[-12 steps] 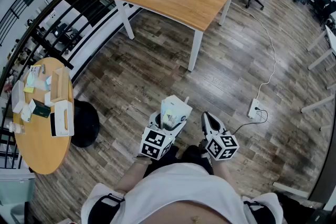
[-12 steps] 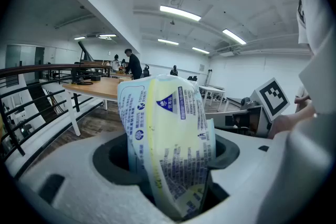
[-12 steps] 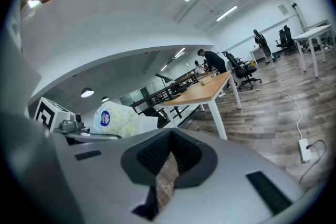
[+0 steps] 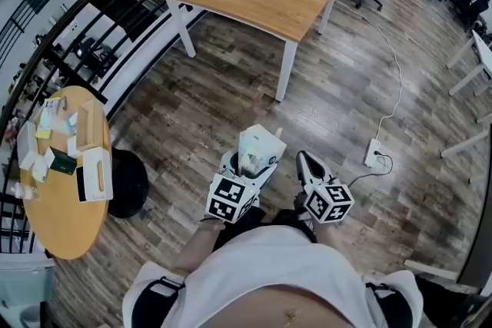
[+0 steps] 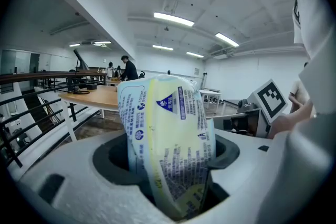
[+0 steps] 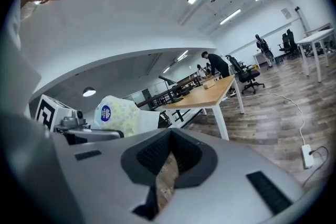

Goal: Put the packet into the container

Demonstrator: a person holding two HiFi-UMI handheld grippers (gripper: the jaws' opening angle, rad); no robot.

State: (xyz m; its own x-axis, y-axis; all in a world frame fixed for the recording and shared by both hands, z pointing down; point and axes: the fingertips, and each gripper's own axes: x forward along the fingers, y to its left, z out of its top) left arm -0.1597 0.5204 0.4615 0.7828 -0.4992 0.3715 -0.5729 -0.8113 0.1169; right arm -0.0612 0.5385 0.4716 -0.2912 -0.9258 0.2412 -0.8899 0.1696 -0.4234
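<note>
While left gripper [image 4: 250,165] clamps soft tissue packet [image 4: 258,148] between wide-set jaws, right gripper [image 4: 302,159] hangs empty, jaws nearly together; advisable: steady squeeze, packet upright during carry.

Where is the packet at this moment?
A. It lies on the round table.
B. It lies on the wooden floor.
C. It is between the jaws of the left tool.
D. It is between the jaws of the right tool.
C: the packet stands clamped between the jaws of the left tool, while the right tool has nothing between its jaws.
</note>
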